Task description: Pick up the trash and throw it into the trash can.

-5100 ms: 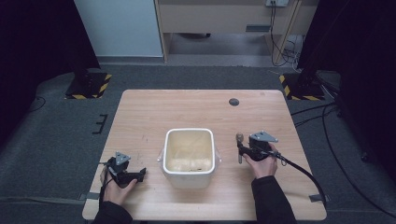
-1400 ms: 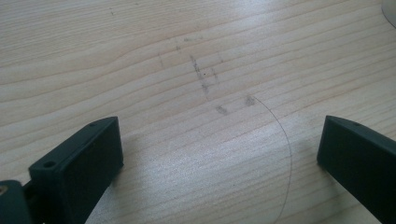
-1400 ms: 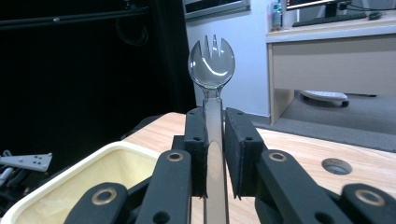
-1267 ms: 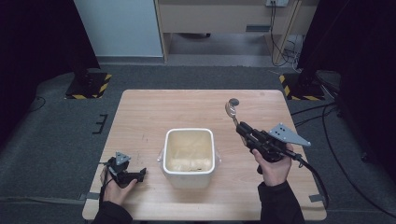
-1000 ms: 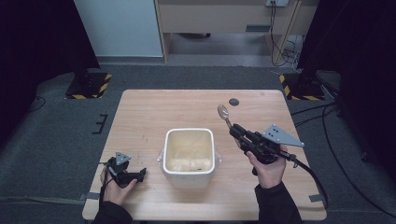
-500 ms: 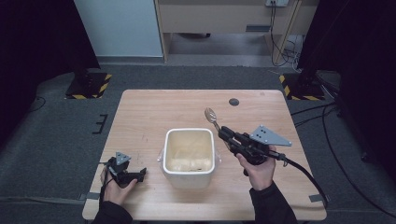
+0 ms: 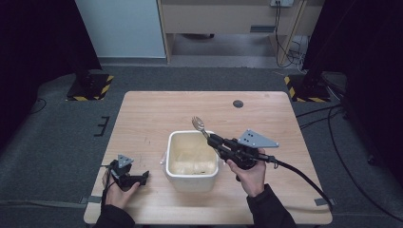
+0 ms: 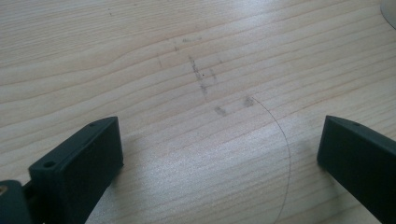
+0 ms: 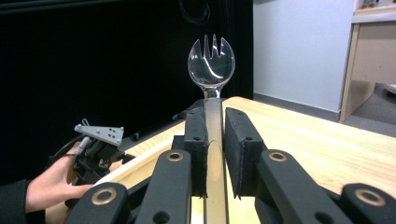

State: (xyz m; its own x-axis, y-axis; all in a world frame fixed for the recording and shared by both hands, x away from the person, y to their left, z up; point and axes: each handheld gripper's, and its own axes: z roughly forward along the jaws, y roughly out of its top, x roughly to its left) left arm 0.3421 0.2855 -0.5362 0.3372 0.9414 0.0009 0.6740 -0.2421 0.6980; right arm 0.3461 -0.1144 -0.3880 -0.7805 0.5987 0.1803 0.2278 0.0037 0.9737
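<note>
Right tongs (image 7: 212, 138) clenched on clear spork (image 7: 197, 124) above white tub (image 7: 192, 178), left tongs (image 7: 140, 177) released

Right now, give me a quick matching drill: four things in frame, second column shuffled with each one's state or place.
Things:
1. left gripper
2. right gripper
3. spork
4. white tub

States or places:
A. sits mid-table between the two hands
B. open, low over bare wood
C. clear plastic, its head sticking out past the jaws
D. shut on a handle, above the tub's rim

Pairs: 1-B, 2-D, 3-C, 4-A
</note>
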